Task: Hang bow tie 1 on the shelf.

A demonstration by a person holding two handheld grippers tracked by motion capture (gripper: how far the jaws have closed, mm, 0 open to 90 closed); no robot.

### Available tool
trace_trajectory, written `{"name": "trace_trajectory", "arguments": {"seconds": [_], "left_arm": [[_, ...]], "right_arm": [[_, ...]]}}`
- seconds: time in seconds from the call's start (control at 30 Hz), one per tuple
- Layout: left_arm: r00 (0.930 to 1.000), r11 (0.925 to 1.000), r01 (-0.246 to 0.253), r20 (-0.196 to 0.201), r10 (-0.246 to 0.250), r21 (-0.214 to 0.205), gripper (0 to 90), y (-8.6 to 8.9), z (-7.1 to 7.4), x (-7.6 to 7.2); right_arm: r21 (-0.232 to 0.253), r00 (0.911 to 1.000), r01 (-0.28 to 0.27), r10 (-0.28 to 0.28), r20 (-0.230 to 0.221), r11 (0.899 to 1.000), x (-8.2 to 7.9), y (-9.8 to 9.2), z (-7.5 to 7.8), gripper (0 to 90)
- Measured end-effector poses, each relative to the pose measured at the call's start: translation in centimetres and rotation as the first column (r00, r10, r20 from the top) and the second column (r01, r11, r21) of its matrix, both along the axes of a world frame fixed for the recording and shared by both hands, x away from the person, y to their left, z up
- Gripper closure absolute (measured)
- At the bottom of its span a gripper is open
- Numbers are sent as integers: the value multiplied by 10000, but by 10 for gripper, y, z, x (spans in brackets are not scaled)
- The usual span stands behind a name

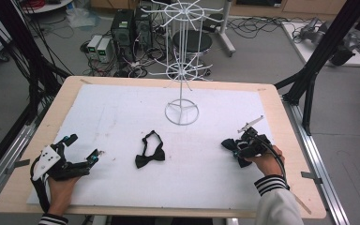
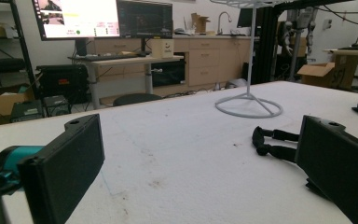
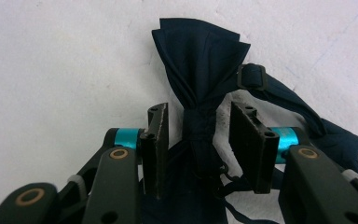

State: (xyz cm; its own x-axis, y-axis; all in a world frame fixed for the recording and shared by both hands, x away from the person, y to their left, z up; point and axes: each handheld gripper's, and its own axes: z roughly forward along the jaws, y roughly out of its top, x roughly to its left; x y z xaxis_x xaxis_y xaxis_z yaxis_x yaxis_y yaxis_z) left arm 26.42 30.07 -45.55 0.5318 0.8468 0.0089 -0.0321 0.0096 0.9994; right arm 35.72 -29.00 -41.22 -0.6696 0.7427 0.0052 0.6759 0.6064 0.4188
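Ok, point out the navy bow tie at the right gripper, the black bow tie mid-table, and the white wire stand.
navy bow tie [image 3: 200,51], right gripper view, on its upper pleated wing.
black bow tie [image 1: 151,158], high view, on its centre knot.
white wire stand [image 1: 182,113], high view, on its round base ring.

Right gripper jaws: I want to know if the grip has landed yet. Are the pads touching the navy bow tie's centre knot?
Apart. The right gripper view shows white table on both sides of the navy bow tie's knot, between it and the right gripper's pads.
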Motion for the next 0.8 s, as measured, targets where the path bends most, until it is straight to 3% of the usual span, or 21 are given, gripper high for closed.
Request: {"name": "trace_trajectory", "arguments": {"seconds": [0.17,0.57,0.7,0.8], "left_arm": [[10000,10000,-3,19,3,-13,17,0,0,0],[10000,10000,-4,31,4,17,17,0,0,0],[10000,10000,-6,48,6,14,17,0,0,0],[10000,10000,-6,49,6,20,17,0,0,0]], "right_arm": [[-131,9997,96,-99,-230,9999,0,2,-1,738],[-109,9997,95,-98,-239,9999,0,1,0,754],[80,9999,75,-75,-75,9999,-1,1,1,754],[663,9998,137,-148,163,9977,-3,0,6,754]]}}
